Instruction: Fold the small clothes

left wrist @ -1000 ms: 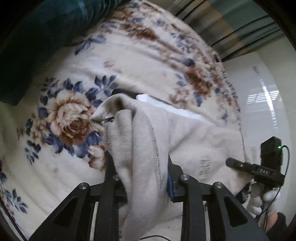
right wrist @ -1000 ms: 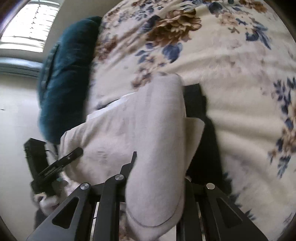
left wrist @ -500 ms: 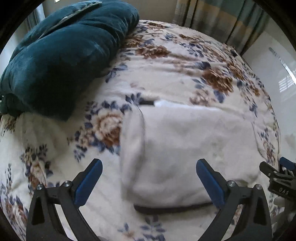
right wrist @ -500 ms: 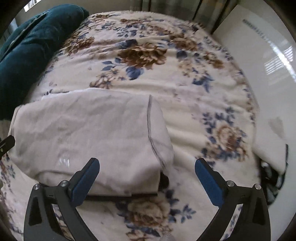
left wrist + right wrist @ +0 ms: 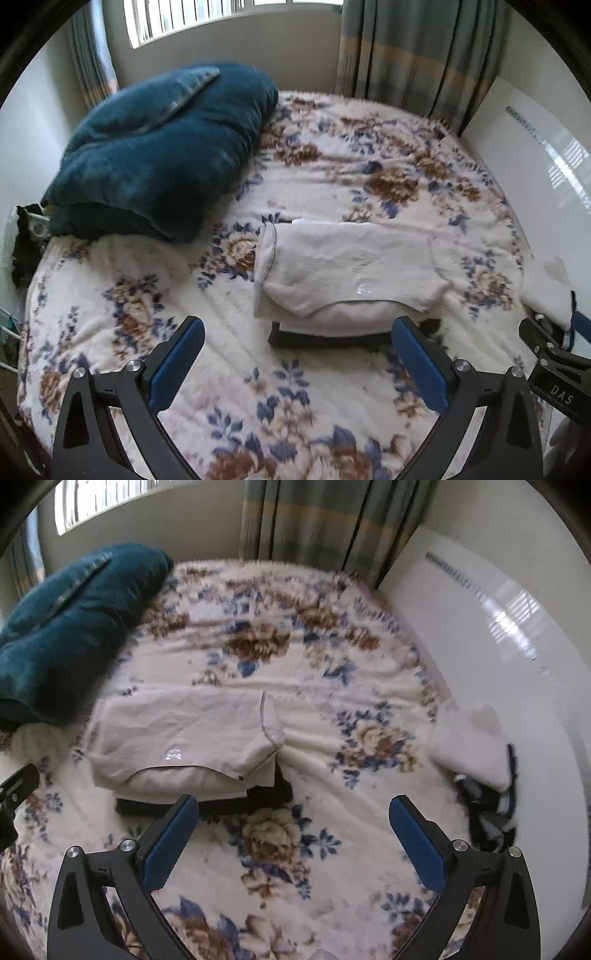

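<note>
Garment: a cream garment, soft knit with dark stitched seams, folded into a thick rounded rectangle; a small pale printed mark sits near its front edge
Under it: a folded dark garment lies beneath, its edge showing as a flat black strip along the near side
Bed cover: a fleecy floral blanket, cream with brown and blue flowers, lightly rippled
Pillow: a plush teal pillow, bulky and creased, lies at the far left of the bed
Side pile: a heap of white and dark clothes lies at the bed's right edge
Left gripper: jaws spread wide, blue pads bare, nothing held; the cream garment lies just ahead, apart from them
Right gripper: jaws spread wide and holding nothing; the cream garment lies ahead to its left, not touching
</note>
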`<state>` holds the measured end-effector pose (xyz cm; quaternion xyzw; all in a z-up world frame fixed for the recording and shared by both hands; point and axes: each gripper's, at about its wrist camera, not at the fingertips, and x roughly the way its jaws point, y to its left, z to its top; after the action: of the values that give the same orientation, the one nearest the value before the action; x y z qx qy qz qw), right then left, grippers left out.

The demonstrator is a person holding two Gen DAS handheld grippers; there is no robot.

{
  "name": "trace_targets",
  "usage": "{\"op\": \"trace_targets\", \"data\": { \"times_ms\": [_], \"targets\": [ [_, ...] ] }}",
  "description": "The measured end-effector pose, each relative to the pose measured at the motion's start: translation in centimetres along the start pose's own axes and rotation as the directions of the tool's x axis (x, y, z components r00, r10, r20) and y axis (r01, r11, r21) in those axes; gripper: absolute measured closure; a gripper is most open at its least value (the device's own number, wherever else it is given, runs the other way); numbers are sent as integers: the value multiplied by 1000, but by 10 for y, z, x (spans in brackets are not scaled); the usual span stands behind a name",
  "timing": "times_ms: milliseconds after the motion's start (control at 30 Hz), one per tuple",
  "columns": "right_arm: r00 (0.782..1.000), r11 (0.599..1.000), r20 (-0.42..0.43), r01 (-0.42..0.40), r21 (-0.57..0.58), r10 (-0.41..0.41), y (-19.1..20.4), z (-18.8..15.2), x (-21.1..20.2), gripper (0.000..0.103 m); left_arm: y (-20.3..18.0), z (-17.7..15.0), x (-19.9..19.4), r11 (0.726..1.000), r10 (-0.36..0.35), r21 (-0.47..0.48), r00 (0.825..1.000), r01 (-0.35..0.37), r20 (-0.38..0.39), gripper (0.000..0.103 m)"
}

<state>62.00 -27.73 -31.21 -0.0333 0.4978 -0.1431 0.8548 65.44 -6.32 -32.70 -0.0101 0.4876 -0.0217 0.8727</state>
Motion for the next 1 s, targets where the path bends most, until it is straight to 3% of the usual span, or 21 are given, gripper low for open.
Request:
{"op": "trace_targets", "data": {
  "times_ms": [267, 533, 800, 1000],
  "targets": [
    [989, 1000, 146, -12, 18, 9, -42, -28, -167, 0, -11, -24, -146, 1000, 8, 27, 993, -12, 115, 0],
    [961, 999, 273, -42, 8, 39, -79, -62, -311, 0, -20, -50, -257, 1000, 4, 14, 983, -7, 183, 0],
    [920, 997, 385, -72, 4, 65, -103, -91, -412, 0, -26, -72, -338, 1000, 14, -2, 964, -14, 264, 0],
    [899, 996, 431, -89, 3, 79, -115, -107, -461, 0, -27, -86, -367, 1000, 3, 3, 957, -4, 291, 0]
  ]
}}
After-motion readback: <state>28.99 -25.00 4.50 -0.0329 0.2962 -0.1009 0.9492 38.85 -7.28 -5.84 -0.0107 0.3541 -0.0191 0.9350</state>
